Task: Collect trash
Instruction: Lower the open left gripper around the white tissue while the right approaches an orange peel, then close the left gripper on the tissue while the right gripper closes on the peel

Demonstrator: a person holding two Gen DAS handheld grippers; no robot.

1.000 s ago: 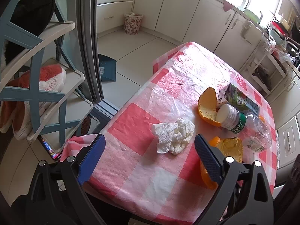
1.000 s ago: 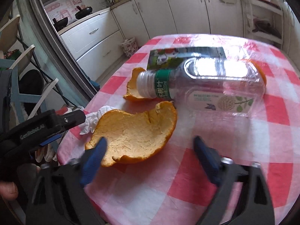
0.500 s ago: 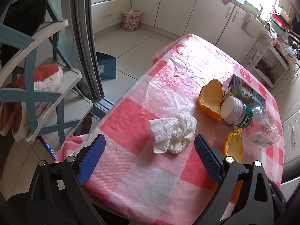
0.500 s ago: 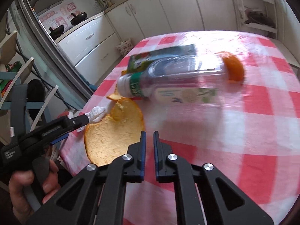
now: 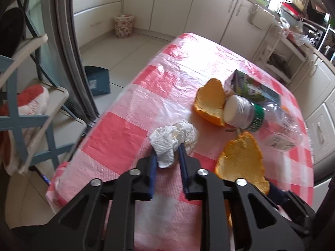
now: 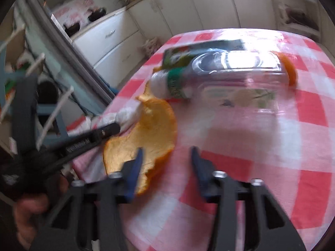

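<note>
Left gripper (image 5: 167, 156) fingers just closed on crumpled tissue (image 5: 172, 139), right gripper (image 6: 166, 159) fingers reopening, empty beside orange peel (image 6: 144, 138)

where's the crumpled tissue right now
In the left wrist view the crumpled tissue sits near the table's left edge, pinched between the left gripper fingers, left of the orange peels.

free: far tablecloth (image 5: 188, 62) bare | blocked: bottle (image 5: 261, 123), carton (image 5: 251, 86), peels (image 5: 240, 161) crowd right

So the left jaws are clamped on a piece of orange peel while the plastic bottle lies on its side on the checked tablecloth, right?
Not quite. In the left wrist view the left gripper has just closed its jaws on the crumpled tissue, not orange peel. The plastic bottle does lie on its side on the checked tablecloth.
</note>
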